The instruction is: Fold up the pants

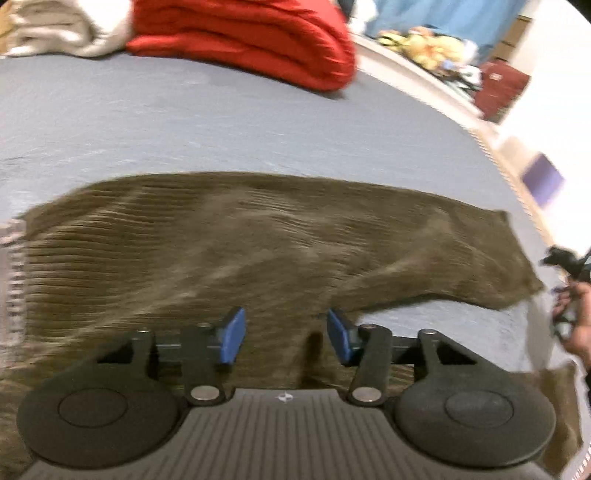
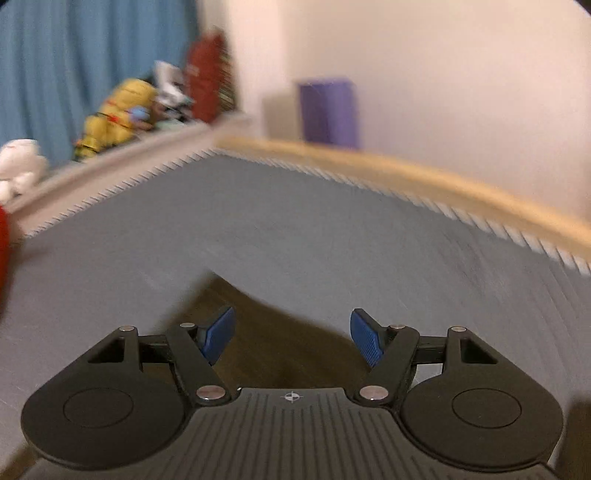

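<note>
Olive-brown ribbed pants (image 1: pixel 258 251) lie spread flat across a grey-blue bed (image 1: pixel 184 129), one leg stretching away to the right. The left gripper (image 1: pixel 286 334) hovers over the near edge of the cloth, its blue fingers (image 1: pixel 232 336) standing partly apart with a raised ridge of fabric in the gap between them; neither pad visibly presses on the cloth. At the far right edge of the left wrist view, a person's hand (image 1: pixel 576 317) grips dark hardware beside the leg's end.

The right gripper (image 2: pixel 291 338) hangs above a corner of the pants (image 2: pixel 266 339), its blue fingers (image 2: pixel 365 341) spread wide, the fabric below them and not pinched. Both views are blurred.

At the far side of the bed a folded red blanket (image 1: pixel 251 40) sits beside a cream bundle of cloth (image 1: pixel 48 29), well apart from the pants. Beyond the bed's edge a ledge (image 2: pixel 122 162) carries yellow and white soft toys (image 2: pixel 114 114) and a dark red box (image 2: pixel 205 85) against a blue curtain (image 2: pixel 74 55). A purple box (image 2: pixel 328 110) stands by the pale wall. Bare bedsheet lies all around the garment.
</note>
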`<action>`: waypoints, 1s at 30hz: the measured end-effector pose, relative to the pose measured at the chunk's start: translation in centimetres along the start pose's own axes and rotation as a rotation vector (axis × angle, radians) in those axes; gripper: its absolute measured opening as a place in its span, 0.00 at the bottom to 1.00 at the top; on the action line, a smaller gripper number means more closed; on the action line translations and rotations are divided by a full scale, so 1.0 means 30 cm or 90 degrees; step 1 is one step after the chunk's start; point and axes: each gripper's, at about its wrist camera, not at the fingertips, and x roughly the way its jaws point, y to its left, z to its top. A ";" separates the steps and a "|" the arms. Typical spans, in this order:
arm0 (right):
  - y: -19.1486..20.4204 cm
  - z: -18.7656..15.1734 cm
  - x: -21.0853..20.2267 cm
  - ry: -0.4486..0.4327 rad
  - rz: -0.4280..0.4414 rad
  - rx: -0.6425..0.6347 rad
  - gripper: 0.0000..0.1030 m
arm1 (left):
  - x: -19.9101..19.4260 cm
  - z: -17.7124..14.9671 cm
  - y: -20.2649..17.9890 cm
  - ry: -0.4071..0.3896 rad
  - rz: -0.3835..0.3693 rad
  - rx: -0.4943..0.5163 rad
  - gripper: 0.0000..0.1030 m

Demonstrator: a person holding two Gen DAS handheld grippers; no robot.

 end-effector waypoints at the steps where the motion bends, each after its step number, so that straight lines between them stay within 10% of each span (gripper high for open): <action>1: -0.030 -0.035 0.010 0.025 -0.011 0.020 0.69 | 0.009 -0.005 -0.007 -0.004 -0.010 0.005 0.51; 9: -0.068 -0.140 0.036 0.084 0.011 0.046 0.73 | 0.076 -0.036 -0.038 -0.014 -0.011 0.028 0.52; 13: -0.018 -0.133 0.050 0.079 -0.020 0.000 0.37 | 0.008 -0.050 -0.118 -0.099 -0.035 0.103 0.52; 20: -0.019 -0.110 0.080 0.040 -0.031 -0.024 0.08 | 0.160 -0.112 -0.138 0.018 0.046 0.169 0.49; 22: -0.015 -0.093 0.071 0.016 -0.044 -0.021 0.05 | 0.155 -0.106 -0.141 0.022 0.048 0.172 0.32; 30: -0.078 0.040 -0.017 -0.092 -0.113 0.015 0.01 | 0.015 -0.015 -0.113 0.133 -0.075 0.215 0.17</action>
